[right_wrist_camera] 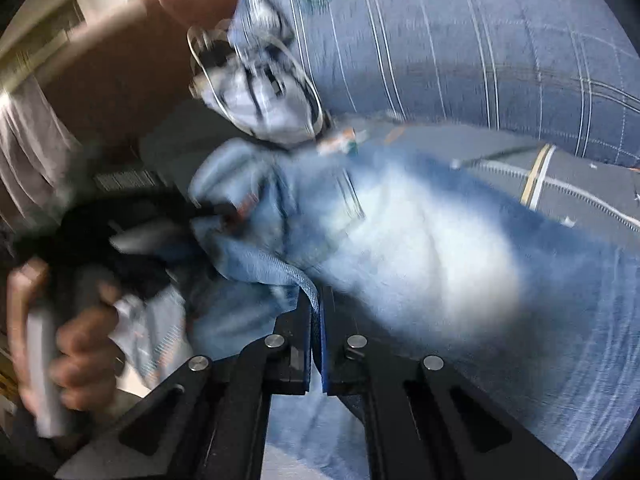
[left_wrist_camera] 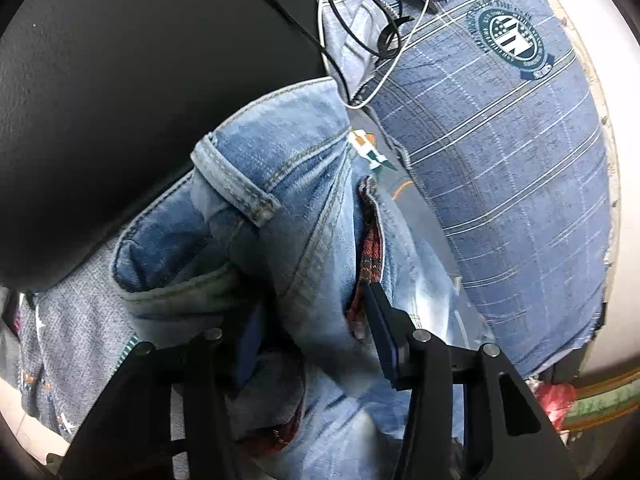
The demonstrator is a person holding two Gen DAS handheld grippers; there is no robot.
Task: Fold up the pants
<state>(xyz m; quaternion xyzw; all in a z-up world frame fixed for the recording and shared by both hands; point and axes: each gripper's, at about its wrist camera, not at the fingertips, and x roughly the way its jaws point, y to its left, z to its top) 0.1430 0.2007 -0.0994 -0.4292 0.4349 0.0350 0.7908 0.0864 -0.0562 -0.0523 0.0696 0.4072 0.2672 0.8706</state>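
Looking down both wrists, I see the blue plaid pillow [left_wrist_camera: 500, 152] filling the far side, with the light-wash jeans [right_wrist_camera: 420, 248] bunched on the bedding just in front of it. My left gripper [left_wrist_camera: 312, 320] stands half spread with a thick fold of denim between its fingers. My right gripper [right_wrist_camera: 316, 320] is pressed together on a thin hem edge. A tangle of black and white cables [left_wrist_camera: 372, 20] lies near the pillow's end.
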